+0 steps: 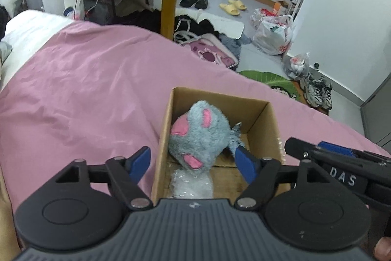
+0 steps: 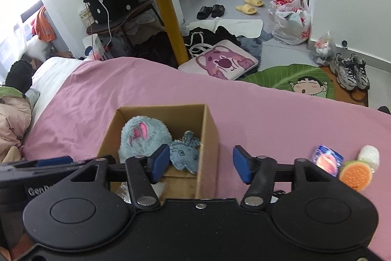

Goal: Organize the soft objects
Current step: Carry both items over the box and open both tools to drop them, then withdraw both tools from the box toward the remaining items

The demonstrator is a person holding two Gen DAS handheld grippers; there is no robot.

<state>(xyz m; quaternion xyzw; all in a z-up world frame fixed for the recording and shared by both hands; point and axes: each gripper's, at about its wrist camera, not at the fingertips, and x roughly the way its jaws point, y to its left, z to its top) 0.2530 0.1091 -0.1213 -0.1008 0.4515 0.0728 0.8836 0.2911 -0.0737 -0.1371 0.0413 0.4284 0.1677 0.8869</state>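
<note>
Left wrist view: you hold the left gripper (image 1: 193, 163) over the near end of the cardboard box (image 1: 268, 119), which stands on the pink bed cover (image 1: 85, 89). Its fingers (image 1: 140, 163) are spread wide, grasping nothing. The grey plush toy (image 1: 200, 136) with pink patches lies inside the box, between the two blue pads; whether the right-hand pad touches its fur cannot be told. Crumpled clear plastic wrap (image 1: 190, 184) lies on the box floor below the toy. The right gripper (image 1: 342, 163) enters at the right edge, just beside the box.

Right wrist view: your right gripper (image 2: 201, 163) hovers above the right wall of the cardboard box (image 2: 210, 138), fingers (image 2: 242, 166) apart and empty. The grey plush toy (image 2: 144, 136) fills the left part of the box; a smaller grey plush piece (image 2: 185, 153) rests against it. On the pink bed cover (image 2: 268, 109), well right of the box, lie a blue packet (image 2: 327, 159), an orange round toy (image 2: 356, 174) and a white object (image 2: 370, 154), close together.
</note>
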